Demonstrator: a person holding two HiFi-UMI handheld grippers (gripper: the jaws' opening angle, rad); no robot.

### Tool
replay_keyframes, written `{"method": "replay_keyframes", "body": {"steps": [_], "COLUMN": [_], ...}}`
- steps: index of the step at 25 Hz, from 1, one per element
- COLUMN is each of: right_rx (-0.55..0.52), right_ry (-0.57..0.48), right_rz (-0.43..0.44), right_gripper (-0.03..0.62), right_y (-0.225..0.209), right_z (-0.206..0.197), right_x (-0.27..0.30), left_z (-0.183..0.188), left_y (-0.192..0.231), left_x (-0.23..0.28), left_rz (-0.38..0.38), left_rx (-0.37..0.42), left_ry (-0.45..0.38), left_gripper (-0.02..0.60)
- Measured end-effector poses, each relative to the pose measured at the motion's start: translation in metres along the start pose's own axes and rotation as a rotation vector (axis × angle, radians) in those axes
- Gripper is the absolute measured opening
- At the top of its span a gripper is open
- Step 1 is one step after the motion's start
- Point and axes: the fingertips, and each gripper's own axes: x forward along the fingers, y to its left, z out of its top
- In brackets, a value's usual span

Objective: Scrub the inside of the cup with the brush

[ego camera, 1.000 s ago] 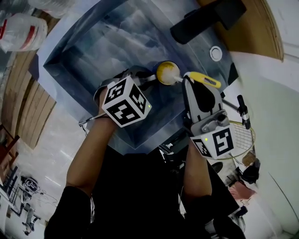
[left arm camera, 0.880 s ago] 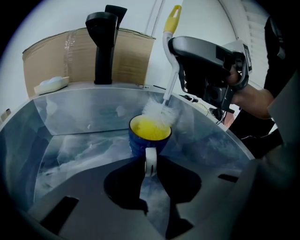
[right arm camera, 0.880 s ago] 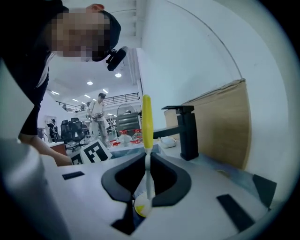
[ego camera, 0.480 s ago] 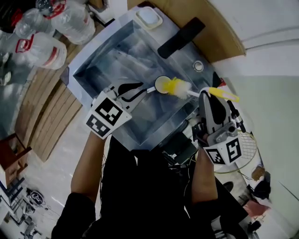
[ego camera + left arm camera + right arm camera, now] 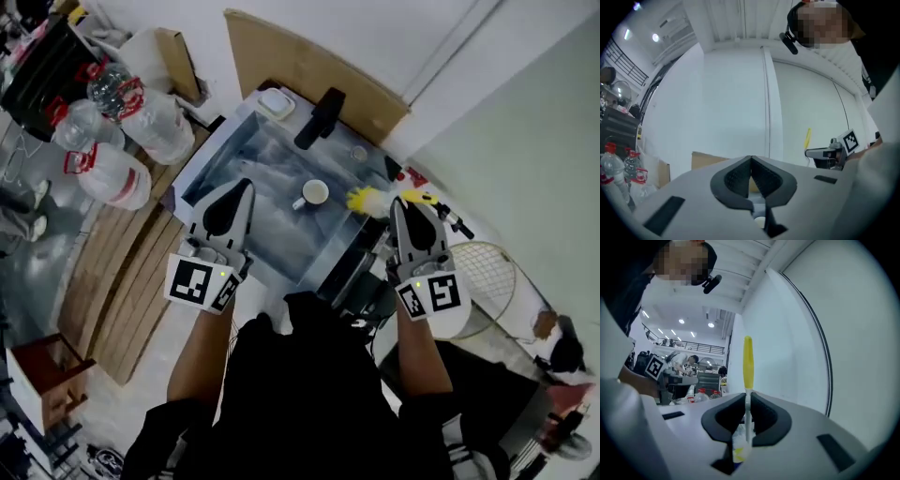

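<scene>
**Cup unheld: scrub prob. done or paused**

L gripper (image 5: 243,187): jaws just closed, nothing btwn them. Cup (image 5: 314,192) stands alone in sink (image 5: 204,157), ahead & right of it, well apart. R gripper (image 5: 401,202) clamps brush (image 5: 368,200) w/ bristles out left of its jaws, clear of cup.

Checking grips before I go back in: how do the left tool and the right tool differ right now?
The left tool is shut on nothing; the right tool is clamped on the brush by its stem. In the head view, the left tool shows over the sink; the right tool shows past its right corner. Both are clear of the cup.
</scene>
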Motion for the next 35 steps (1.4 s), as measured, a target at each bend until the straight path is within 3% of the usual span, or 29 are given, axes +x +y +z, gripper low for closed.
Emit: {"method": "replay_keyframes", "body": {"steps": [4,8,11,14,21,30,35], "right_rx": [-0.052,-0.05,-0.031,-0.023,0.012,0.04,0.033], "right_ry": [0.01,0.027,0.042,0.065,0.109,0.092,0.097], "right_rz": [-0.052,-0.133,-0.164,-0.178,-0.139,-0.1,-0.09], "right_gripper": [0.043,0.043,0.043,0.043,0.043,0.043,0.043], "right_y": [0.041,0.078,0.117,0.157,0.213,0.227,0.235], "right_z": [0.019,0.021,0.015,0.001,-0.025,-0.03,-0.04], "right_x": [-0.038,-0.076,-0.111,-0.142,-0.193,-0.292,-0.369], "left_z": [0.022,0.017,0.018,0.012,-0.021,-0.036,-0.046], "left_y": [-0.002,0.003,0.003,0.003,-0.017,-0.108,-0.176], "left_x": [-0.054,-0.105,-0.16,-0.21,-0.29,-0.355,-0.398], "left_rz": [-0.001,-0.038,-0.054,-0.046,-0.005,0.003,0.016], "left_rx": [-0.002,-0.037,-0.044,-0.063,-0.13,-0.073,-0.083], "left_ry": [-0.057,-0.038,-0.083,-0.096,-0.03,0.061,0.089], "left_gripper": [0.018,0.018,0.018,0.018,0.018,0.018,0.017]}}
